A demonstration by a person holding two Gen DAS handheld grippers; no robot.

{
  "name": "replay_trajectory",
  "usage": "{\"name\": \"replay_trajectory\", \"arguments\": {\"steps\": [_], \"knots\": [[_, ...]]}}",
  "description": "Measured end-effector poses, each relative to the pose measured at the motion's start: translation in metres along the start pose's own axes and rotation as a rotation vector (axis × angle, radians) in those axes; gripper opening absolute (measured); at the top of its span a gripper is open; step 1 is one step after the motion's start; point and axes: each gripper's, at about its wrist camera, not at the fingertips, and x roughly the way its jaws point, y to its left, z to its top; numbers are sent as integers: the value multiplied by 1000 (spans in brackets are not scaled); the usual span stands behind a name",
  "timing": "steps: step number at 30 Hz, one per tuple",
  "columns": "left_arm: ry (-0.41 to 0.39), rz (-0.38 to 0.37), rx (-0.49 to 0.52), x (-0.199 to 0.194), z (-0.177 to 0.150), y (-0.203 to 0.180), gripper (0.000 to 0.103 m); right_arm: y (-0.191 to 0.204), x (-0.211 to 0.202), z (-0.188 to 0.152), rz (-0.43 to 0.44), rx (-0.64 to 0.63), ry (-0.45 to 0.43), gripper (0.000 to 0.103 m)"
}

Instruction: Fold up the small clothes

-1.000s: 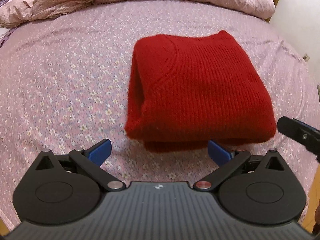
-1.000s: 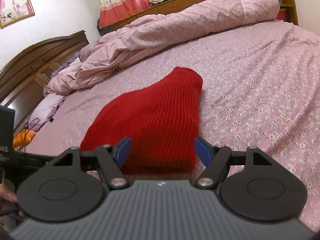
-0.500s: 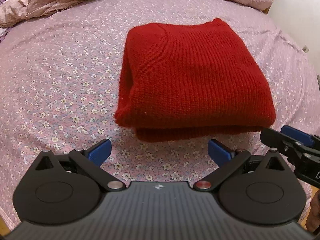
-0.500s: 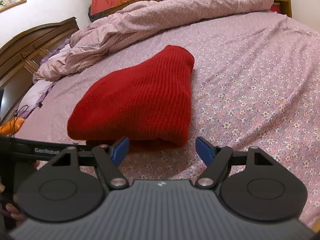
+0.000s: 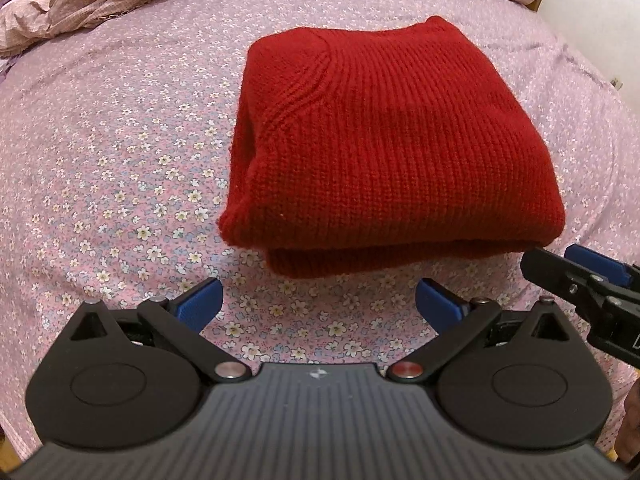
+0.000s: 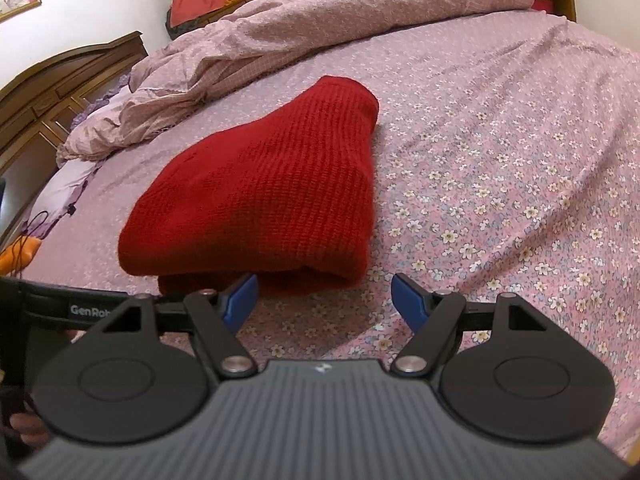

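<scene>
The red ribbed-knit sweater (image 5: 384,140) lies folded into a thick, roughly square bundle on the pink flower-printed bedsheet (image 5: 100,168), a little right of centre in the left wrist view. Its near edge shows two stacked layers, the lower one sticking out slightly under the upper. A curved seam runs across its upper left corner. Bare sheet lies open on every side of it: a wide stretch to the left, a narrower band on the right, and a strip between its near edge and both tools.

The left gripper (image 5: 318,300) sits just short of that near edge, its blue-padded fingers (image 5: 198,300) spread wide with nothing between them. The right gripper (image 6: 324,298) is likewise wide open and empty, its left pad close to the sweater's near right corner but apart from it. In the left wrist view it enters from the right edge (image 5: 584,280), largely cut off.

A crumpled pink quilt (image 6: 320,32) is heaped along the far side of the bed, well apart from the sweater. The dark wooden headboard (image 6: 60,92) stands at the left, partly cropped. A small orange object (image 6: 20,256) at the left edge is too cut off to identify.

Compared with half a second ago, the sweater lies unchanged in shape, and both grippers are as wide as before; both views sit slightly farther from the bundle's near edge.
</scene>
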Motion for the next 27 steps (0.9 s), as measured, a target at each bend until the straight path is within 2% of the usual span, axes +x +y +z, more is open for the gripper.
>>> {"name": "replay_trajectory", "arguments": {"steps": [27], "knots": [[12,-1,8,4,1,-5,103,-4,2,0,1,12,4,75]]}}
